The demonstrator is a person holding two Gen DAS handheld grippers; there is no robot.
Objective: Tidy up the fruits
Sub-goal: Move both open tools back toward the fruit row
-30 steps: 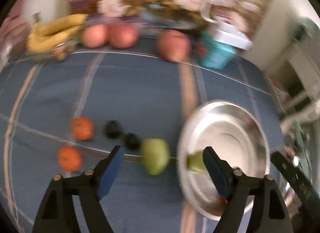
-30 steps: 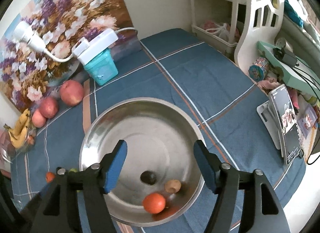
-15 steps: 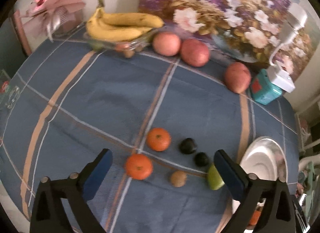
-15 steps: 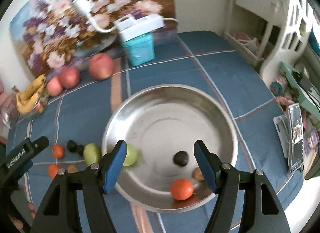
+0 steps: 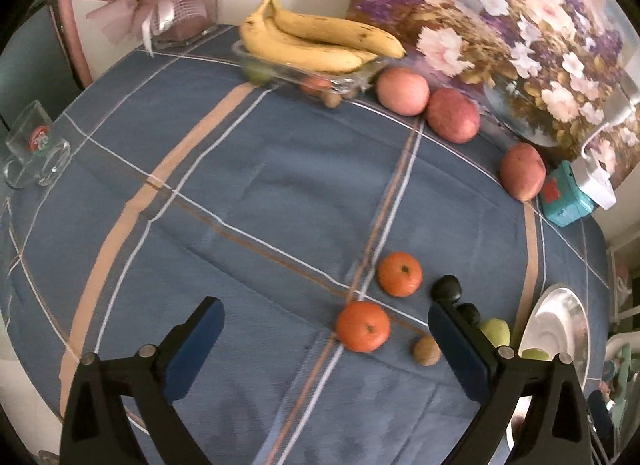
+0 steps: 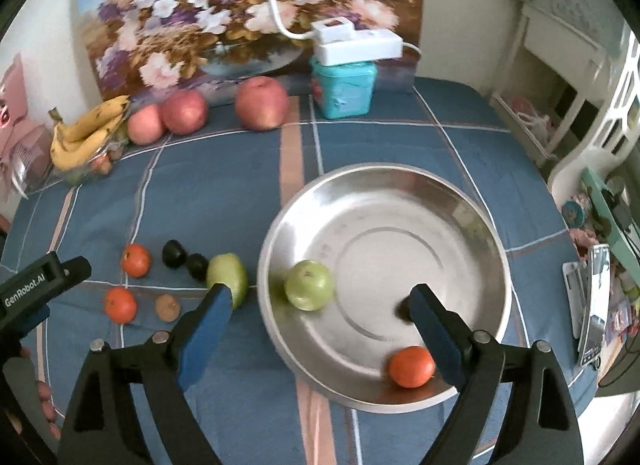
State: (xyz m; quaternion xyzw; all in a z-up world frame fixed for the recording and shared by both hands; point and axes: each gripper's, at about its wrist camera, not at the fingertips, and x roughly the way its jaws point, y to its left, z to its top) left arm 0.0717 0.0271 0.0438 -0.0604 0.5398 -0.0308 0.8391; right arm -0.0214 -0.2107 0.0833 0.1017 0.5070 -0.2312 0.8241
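Note:
My left gripper (image 5: 324,307) is open wide above the blue cloth and holds nothing. Under it lie two oranges (image 5: 362,327) (image 5: 399,274), two dark fruits (image 5: 447,288), a small brown fruit (image 5: 426,350) and a green pear (image 5: 496,331). The steel bowl (image 6: 472,201) holds a green fruit (image 6: 309,284), an orange (image 6: 412,367) and a dark fruit (image 6: 402,309) half hidden by a finger. My right gripper (image 6: 320,293) hovers over the bowl's left side. Its jaws are opening and its pads touch nothing. The pear (image 6: 228,275) lies just left of the bowl.
Along the back stand bananas in a glass dish (image 5: 312,41), three red apples (image 5: 452,115), a teal box (image 6: 344,89) under a white power strip, and a flower painting (image 6: 224,13). A glass mug (image 5: 34,153) sits far left. A phone (image 6: 596,305) leans at the right edge.
My left gripper has swung left from the bowl to the loose fruits and opened wider. The green fruit now lies in the bowl. My right gripper has shifted left and widened.

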